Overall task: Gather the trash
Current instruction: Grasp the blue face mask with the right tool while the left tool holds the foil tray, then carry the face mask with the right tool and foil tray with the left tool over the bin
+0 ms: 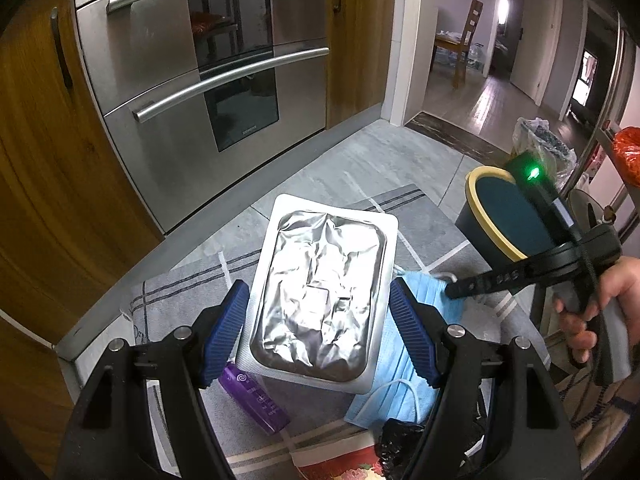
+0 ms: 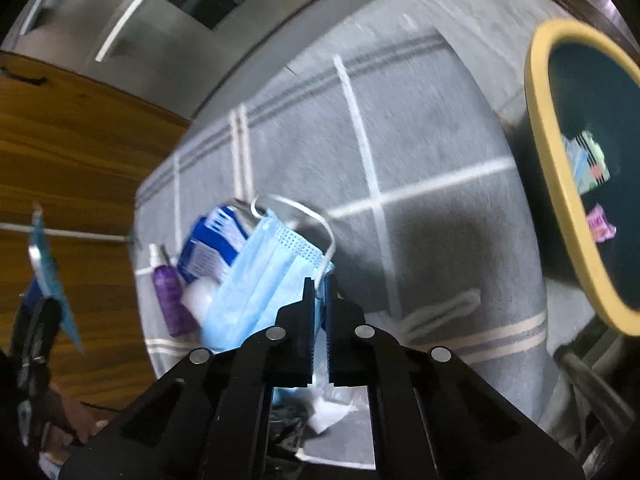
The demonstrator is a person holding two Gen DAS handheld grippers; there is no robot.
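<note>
Blue face mask (image 2: 264,280) on grey mat (image 2: 432,152), pinched at one edge by closed right gripper (image 2: 319,292); left gripper (image 1: 318,312) clamps foil pouch (image 1: 320,300) widthwise. Risk: thin pinch slips before reaching bin (image 2: 538,152)

1. Steel oven (image 1: 192,60) with two bar handles, set between wooden cabinets (image 1: 44,184).
2. Grey rug (image 2: 432,152) with pale stripes on the tiled floor (image 1: 384,152).
3. Wooden chair (image 1: 470,36) and table in the room beyond the doorway.
</note>
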